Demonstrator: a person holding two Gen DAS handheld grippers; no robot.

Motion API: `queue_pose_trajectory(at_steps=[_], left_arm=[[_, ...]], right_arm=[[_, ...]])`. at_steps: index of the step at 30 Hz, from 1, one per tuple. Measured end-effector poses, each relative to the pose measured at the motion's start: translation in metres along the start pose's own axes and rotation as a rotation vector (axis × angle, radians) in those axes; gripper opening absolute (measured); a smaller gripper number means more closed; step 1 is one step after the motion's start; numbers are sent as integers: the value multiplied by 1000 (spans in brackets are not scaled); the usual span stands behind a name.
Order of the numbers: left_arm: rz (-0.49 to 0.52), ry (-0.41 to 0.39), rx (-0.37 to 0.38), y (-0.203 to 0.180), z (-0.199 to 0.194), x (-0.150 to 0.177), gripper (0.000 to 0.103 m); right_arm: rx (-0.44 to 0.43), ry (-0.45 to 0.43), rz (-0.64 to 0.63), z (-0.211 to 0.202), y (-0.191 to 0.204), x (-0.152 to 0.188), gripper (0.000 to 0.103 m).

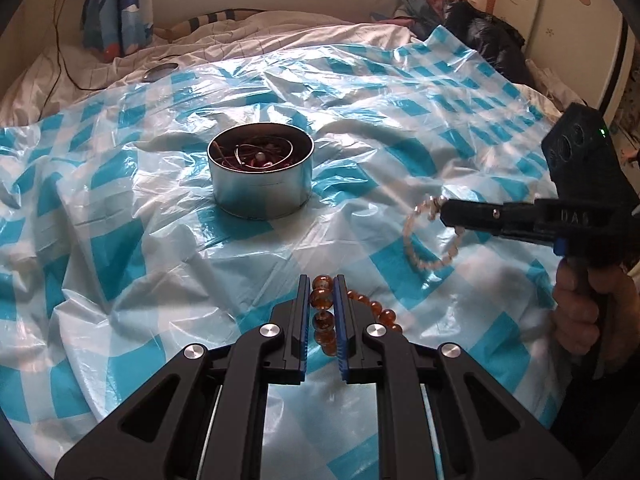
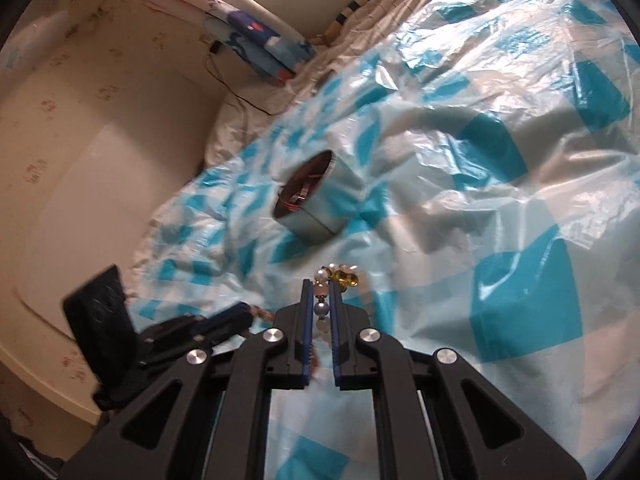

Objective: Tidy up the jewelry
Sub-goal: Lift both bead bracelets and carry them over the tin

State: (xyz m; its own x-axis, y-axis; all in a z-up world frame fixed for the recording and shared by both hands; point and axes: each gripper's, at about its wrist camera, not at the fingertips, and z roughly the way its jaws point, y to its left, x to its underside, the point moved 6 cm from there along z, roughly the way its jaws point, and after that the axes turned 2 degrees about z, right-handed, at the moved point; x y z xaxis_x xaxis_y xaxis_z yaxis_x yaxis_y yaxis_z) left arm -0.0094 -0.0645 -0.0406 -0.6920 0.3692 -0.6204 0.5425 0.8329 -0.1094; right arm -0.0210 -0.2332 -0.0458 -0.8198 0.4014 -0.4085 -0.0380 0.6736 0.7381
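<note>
Left tool (image 1: 323, 280): closed down on the amber bead bracelet (image 1: 322, 298), its fingers narrowed to the width of one bead; the rest of the strand trailed off to the tool's right and hung below it.
Right tool (image 2: 320, 283): pinched shut on the pale bead bracelet (image 2: 322, 290), gripped across a few beads so the loop dangled free beneath (a yellow charm showed just past the fingertips).
Same bracelet, left-wrist view: the pale loop (image 1: 430, 236) hung from the right tool (image 1: 442, 210), off to the left tool's right and well clear of the plastic sheet (image 1: 120, 208).
Metal tin (image 1: 260, 174): stood ahead of both tools on the blue-checked sheet spread over the bed, open-topped and already holding a tangle of reddish pieces and wire loops.
Why held so: gripping single beads probably kept each strand from slipping while it was carried.
Likely step: both bracelets appeared bound for the tin, neither yet over its rim.
Risk: a swinging loop could catch the tin's edge.
</note>
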Motion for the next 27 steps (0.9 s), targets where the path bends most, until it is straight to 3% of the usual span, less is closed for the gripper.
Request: queue_pose_trajectory(at_steps=[10, 15, 27], left_arm=[[-72, -53, 137, -5, -11, -34, 10], [-109, -78, 149, 7, -19, -46, 10], [-187, -167, 175, 29, -41, -75, 10]], right_arm=[[-95, -30, 42, -7, 3, -9, 8], [-116, -18, 4, -3, 16, -10, 8], [-261, -48, -12, -1, 40, -28, 8]])
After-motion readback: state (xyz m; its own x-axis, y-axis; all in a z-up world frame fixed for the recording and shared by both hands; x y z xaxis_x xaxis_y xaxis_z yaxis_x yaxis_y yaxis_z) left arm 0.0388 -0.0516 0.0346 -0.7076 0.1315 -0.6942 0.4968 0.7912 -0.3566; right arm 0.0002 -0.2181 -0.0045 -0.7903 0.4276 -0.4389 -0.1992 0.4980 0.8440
